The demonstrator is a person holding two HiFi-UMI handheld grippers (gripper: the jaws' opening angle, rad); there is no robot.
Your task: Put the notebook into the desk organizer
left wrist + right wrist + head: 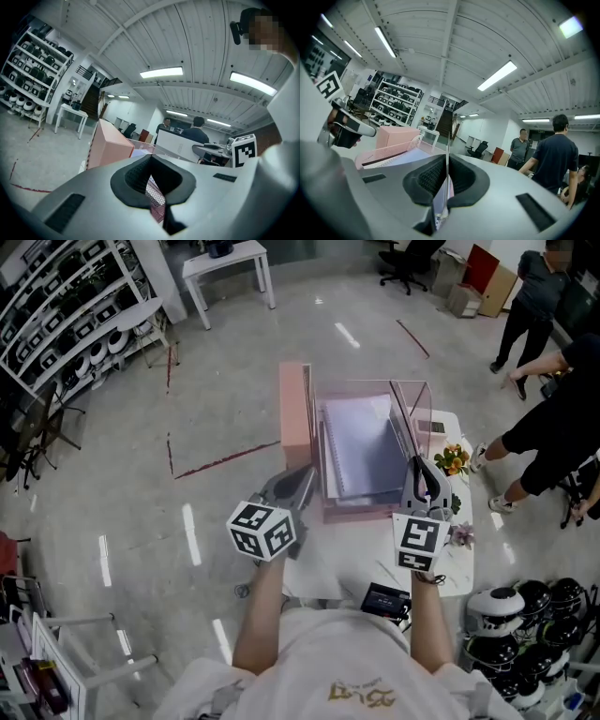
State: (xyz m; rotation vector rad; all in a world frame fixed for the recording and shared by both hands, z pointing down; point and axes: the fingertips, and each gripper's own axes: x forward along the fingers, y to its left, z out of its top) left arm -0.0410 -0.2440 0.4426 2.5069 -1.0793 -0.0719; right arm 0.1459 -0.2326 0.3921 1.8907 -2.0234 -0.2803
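Two tools, both clamped. Right gripper (419, 480) — jaws pressed almost together on a thin clear panel (405, 423) standing upright between the pads. I take it for the near end of a wall of the desk organizer (297, 413). Left gripper (300, 482) — pads drawn in on pink mesh, seemingly the organizer's near left corner. How hard it bites I can't say.

Notebook (361, 451) lies inside the clear-walled bay, just left of the right gripper's tips and ahead and to the right of the left one's. Its spiral edge is toward the left tool. It looks tilted rather than flat on the bottom, with its near edge close to the front rim.

Risks, as I judge them:
- Twisting the right tool while it pinches the panel could bend or crack it, or drag the whole organizer across the small table (328, 563).
- Pulling either tool back before letting go would tug the organizer toward the table's near edge.
- If the notebook isn't seated, a jolt at release could slide it out over the front rim.
- Flower bunch (453, 460) sits just right of the right gripper; a sideways exit would knock it.
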